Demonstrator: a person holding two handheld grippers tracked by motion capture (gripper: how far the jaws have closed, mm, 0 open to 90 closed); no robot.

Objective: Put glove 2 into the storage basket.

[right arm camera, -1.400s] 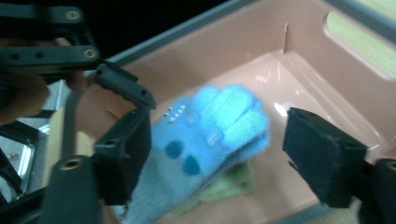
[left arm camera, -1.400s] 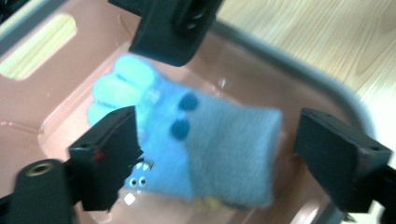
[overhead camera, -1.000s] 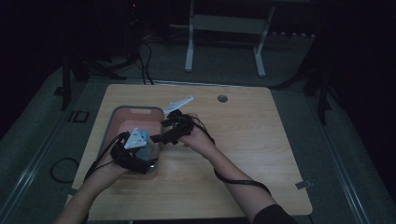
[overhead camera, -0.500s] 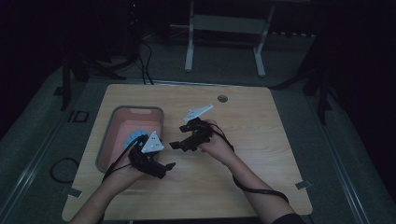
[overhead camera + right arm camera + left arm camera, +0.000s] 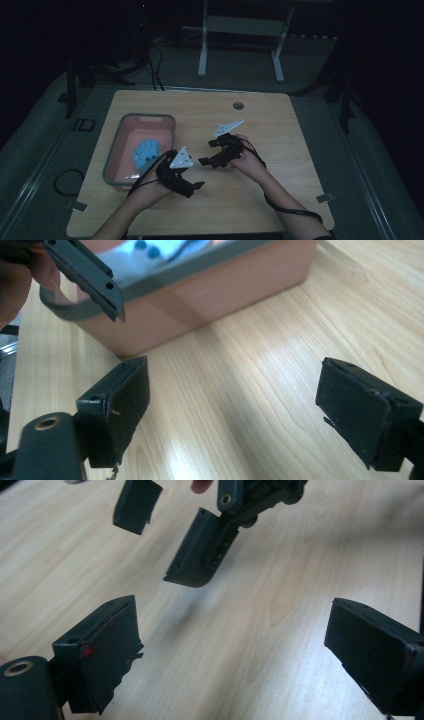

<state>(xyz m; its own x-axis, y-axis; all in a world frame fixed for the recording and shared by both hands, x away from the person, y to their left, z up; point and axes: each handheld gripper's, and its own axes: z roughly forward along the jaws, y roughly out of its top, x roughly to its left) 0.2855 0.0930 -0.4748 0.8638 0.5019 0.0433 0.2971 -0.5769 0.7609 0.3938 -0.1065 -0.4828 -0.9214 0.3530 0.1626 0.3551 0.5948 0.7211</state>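
Grippers both empty, both over bare wood. Left gripper (image 5: 196, 185) sits near the table's (image 5: 300, 150) front edge, just right of the bin (image 5: 113, 165); its own view has the jaws spread wide (image 5: 240, 655) with only tabletop between them. Right gripper (image 5: 207, 152) is at mid-table, a bit farther back and to the right of the left one, tips pointing toward the bin; jaws also wide apart (image 5: 255, 405), nothing clamped. The two sets of tips are near each other but not touching: the right gripper's jaws (image 5: 170, 535) show up in the upper part of the left gripper view, hanging above the wood.

Bin is pink with a grey rim, on the left half of the table, long side running front to back. Blue cloth (image 5: 146, 152) with a dotted pattern lies inside it, toward the right wall. Right gripper view looks at the bin's outer wall (image 5: 210, 295), cloth (image 5: 150, 250) visible over the rim. Small round grommet (image 5: 238, 105) near the table's back edge.
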